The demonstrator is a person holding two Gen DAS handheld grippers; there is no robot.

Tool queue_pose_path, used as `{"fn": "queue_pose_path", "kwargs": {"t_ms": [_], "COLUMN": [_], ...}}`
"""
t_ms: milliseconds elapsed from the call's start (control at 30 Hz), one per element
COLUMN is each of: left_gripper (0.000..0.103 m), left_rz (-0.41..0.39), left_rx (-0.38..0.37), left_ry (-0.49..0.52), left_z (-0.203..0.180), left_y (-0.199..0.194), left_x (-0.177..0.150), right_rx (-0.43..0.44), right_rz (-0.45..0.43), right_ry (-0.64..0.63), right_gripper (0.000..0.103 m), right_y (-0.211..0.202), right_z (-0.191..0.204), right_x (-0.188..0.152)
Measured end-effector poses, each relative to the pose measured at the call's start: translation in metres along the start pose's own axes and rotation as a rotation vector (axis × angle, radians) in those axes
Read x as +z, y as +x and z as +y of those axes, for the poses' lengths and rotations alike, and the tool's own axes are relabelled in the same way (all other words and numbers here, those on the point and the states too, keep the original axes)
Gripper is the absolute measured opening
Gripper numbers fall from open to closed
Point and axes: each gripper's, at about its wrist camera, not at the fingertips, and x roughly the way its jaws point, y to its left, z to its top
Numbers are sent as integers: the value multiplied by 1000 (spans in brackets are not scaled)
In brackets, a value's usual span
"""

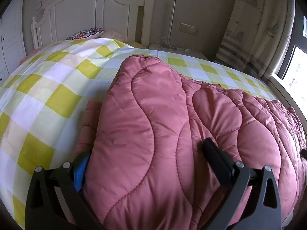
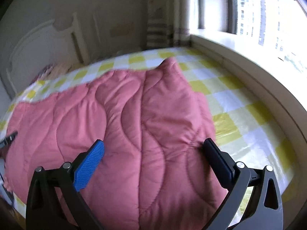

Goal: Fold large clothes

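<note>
Between the wide-open fingers of the left gripper [image 1: 147, 153] and the right gripper [image 2: 153, 151] lies the puffy pink quilted coat [image 2: 119, 118], spread flat on the yellow checked bed sheet [image 1: 48, 88], near the window [image 2: 268, 19].

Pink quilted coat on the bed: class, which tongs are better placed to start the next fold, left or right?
Left, probably. The left tongs already straddle a thick fold of the pink quilted coat, which fills the gap. The right tongs are open over flat fabric.
</note>
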Motion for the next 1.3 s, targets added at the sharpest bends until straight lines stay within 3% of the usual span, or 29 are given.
{"fn": "queue_pose_path", "kwargs": {"t_ms": [100, 267, 433, 500, 600, 667, 733, 767, 800, 867, 1067, 1200, 1233, 1300], "left_gripper": [101, 101, 101, 101, 101, 101, 101, 101, 101, 101, 101, 101, 101, 101], "left_rz": [1, 16, -208, -241, -124, 4, 126, 195, 213, 184, 163, 161, 161, 161], "left_rx": [1, 63, 50, 36, -32, 0, 36, -10, -78, -86, -44, -42, -42, -42], "left_ry": [1, -5, 37, 76, 112, 119, 122, 86, 8, -34, 1, 3, 3, 4], "left_z": [0, -3, -15, -23, -28, -23, -9, -1, 13, 24, 21, 19, 19, 19], "left_y": [0, -16, -78, -79, -29, 23, 73, 92, 98, 93, 91, 91, 91, 91], "left_x": [0, 9, 52, 71, 96, 101, 93, 88, 87, 89, 84, 85, 85, 85], "right_rx": [8, -4, -32, -44, -69, -88, -4, 26, 30, 20, 45, -50, -40, 65], "right_rz": [-21, -2, 31, 56, 111, 180, 221, 226, 224, 213, 207, 189, 163, 92], "right_ry": [7, -137, -186, -180, -193, -196, -143, -101, -93, -109, -88, -107, -112, -156], "right_gripper": [98, 98, 98, 98, 98, 98, 99, 99, 99, 99, 99, 98, 98, 98], "right_y": [-5, 13, 40, 55, 83, 109, 127, 131, 131, 130, 129, 102, 92, 62], "right_z": [6, 42, 61, 64, 61, 52, 40, 33, 32, 34, 32, 47, 54, 81], "right_x": [19, 58, 79, 85, 90, 85, 80, 80, 80, 78, 78, 86, 87, 84]}}
